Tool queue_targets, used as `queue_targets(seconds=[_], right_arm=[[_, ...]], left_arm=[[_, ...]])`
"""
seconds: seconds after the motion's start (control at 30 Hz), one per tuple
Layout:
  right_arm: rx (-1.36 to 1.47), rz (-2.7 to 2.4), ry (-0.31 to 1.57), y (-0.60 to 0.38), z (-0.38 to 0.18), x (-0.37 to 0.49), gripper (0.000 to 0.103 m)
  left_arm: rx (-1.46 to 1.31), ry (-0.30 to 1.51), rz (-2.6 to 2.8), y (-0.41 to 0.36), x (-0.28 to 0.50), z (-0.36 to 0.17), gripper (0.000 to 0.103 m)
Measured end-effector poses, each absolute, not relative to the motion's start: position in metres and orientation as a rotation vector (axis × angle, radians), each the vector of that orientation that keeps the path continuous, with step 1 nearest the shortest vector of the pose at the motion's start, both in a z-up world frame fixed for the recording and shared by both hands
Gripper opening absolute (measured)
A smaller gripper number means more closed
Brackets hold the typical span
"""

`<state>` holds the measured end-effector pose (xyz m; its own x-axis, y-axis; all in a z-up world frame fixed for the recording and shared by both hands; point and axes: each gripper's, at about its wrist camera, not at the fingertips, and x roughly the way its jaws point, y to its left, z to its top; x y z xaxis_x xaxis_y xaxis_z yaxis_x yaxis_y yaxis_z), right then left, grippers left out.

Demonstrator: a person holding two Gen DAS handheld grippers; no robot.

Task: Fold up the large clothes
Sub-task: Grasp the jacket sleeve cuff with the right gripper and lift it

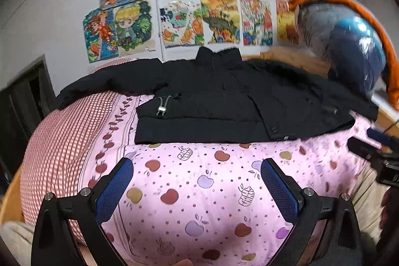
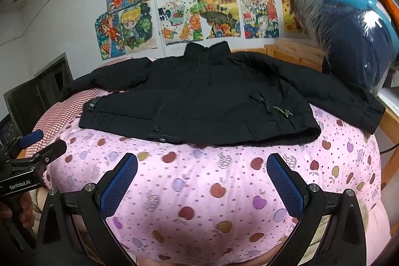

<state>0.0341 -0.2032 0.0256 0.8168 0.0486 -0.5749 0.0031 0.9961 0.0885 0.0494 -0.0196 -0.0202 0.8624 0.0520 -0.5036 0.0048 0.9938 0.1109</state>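
- Black padded jacket [image 1: 219, 101] lies spread flat on the bed, front up, collar toward the far wall and sleeves out to both sides.
- Pink apple-print sheet [image 1: 194, 181] stretches bare between both claws and the jacket's near hem, giving open room ahead of each.
- Left gripper [image 1: 197, 181] hangs over this bare sheet, fingers spread wide, gripping nothing; the hem lies ahead of it.
- Right gripper [image 2: 202, 173] does likewise, wide apart and empty, the hem just beyond its tips.
- Right sleeve cuff [image 2: 371, 116] reaches the bed's right edge, beside a wooden frame [image 2: 294, 51].
- Plastic-wrapped bundle [image 2: 349, 29] stands ahead and right of both claws, behind the jacket.
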Motion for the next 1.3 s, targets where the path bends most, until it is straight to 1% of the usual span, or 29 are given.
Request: queue_targets(seconds=[0.23, 0.33, 0.47, 0.67, 0.8, 0.97, 1.03, 1.17, 1.27, 1.3], right_arm=[[0.197, -0.132, 0.615, -0.266, 0.013, 0.050, 0.102], [0.257, -0.230, 0.592, -0.300, 0.006, 0.056, 0.102], [0.307, -0.380, 0.546, -0.338, -0.002, 0.063, 0.102], [0.542, -0.530, 0.460, -0.402, -0.025, 0.065, 0.102], [0.657, -0.555, 0.427, -0.428, -0.046, 0.076, 0.102], [0.751, -0.581, 0.454, -0.457, -0.071, 0.094, 0.102], [0.821, -0.584, 0.424, -0.468, -0.080, 0.097, 0.102], [0.873, -0.603, 0.316, -0.474, -0.086, 0.099, 0.102], [0.879, -0.615, 0.293, -0.472, -0.086, 0.105, 0.102], [0.874, -0.613, 0.291, -0.470, -0.085, 0.108, 0.099]], left_arm=[[0.263, 0.583, -0.002, -0.055, 0.094, -0.013, 0.103], [0.361, 0.580, -0.039, -0.080, 0.115, -0.006, 0.103], [0.410, 0.593, -0.134, -0.109, 0.144, 0.006, 0.103], [0.390, 0.666, -0.262, -0.147, 0.199, 0.018, 0.103], [0.385, 0.694, -0.294, -0.170, 0.244, 0.016, 0.103], [0.361, 0.782, -0.312, -0.193, 0.314, 0.004, 0.103], [0.315, 0.832, -0.315, -0.198, 0.345, -0.002, 0.103], [0.218, 0.893, -0.309, -0.208, 0.397, -0.017, 0.103], [0.203, 0.896, -0.309, -0.216, 0.422, -0.030, 0.103], [0.193, 0.911, -0.315, -0.218, 0.426, -0.035, 0.103]])
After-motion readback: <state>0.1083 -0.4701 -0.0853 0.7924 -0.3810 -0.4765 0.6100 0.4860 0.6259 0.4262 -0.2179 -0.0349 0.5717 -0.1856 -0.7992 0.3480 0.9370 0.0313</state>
